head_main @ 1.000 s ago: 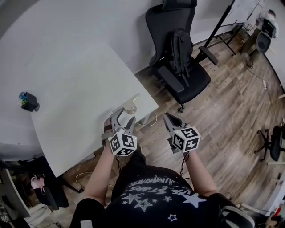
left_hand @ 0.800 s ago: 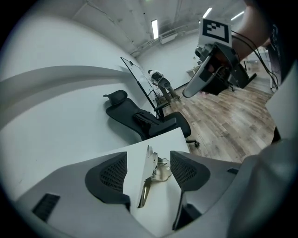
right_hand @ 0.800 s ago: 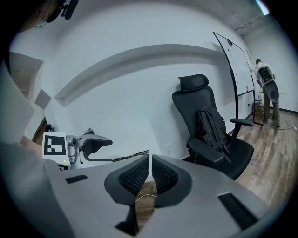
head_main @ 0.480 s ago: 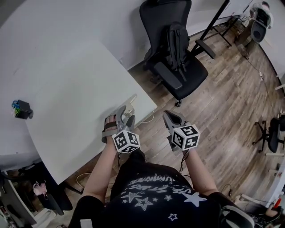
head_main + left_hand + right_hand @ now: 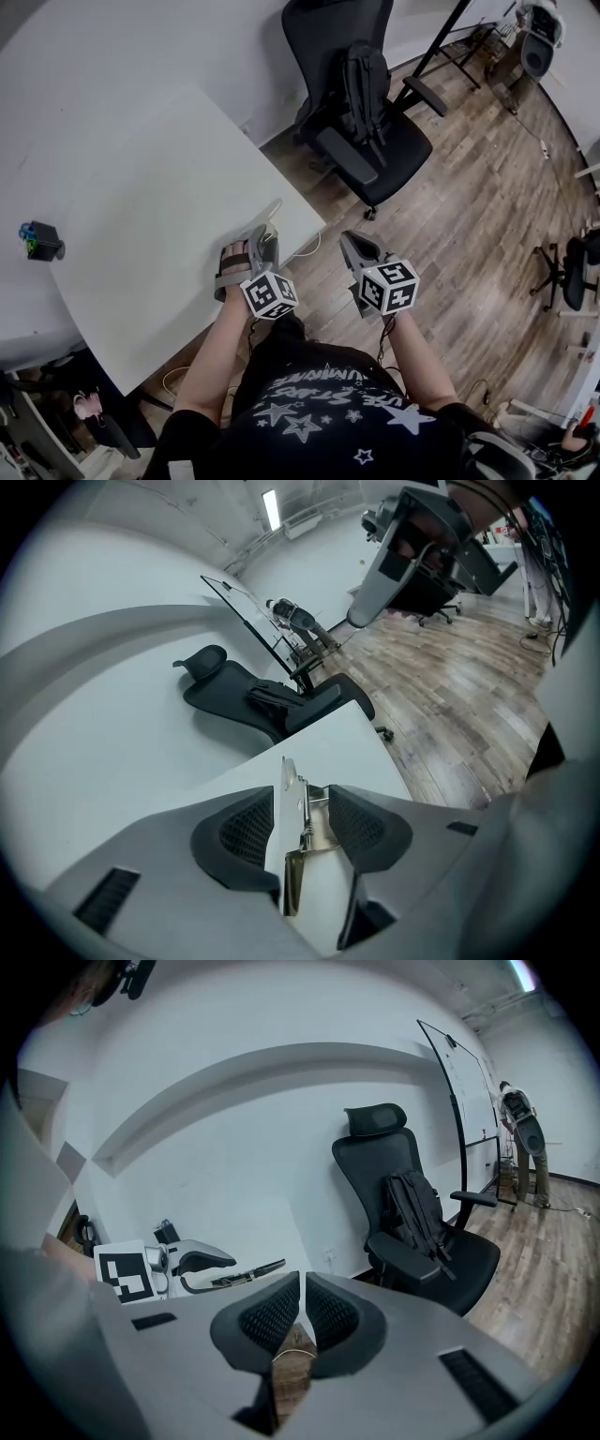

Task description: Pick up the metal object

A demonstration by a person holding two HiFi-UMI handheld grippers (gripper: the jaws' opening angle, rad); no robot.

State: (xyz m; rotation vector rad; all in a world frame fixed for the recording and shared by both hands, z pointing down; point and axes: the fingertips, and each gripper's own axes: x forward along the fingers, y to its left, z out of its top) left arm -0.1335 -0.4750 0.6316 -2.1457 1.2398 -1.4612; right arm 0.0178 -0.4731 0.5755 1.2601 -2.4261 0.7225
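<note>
White table, matt and largely bare, stands against a white wall. The floor is wood plank. A black office chair is parked off the table's far right edge, with a dark backpack upright on its seat. A small black item with blue and green parts sits near the table's left edge; what it is cannot be told.

The metal object, a thin pale plate with a small spring and hinge piece, is at the table's right corner by the near edge. The plate stands on edge.

The left gripper is over that corner with the object between its jaws. The jaws are partly apart and closing. The plate is against one pad, and a gap shows on the other side.

The right gripper hangs over the floor, clear of the table. Its jaws are drawn together to a thin slit, with nothing between them.
</note>
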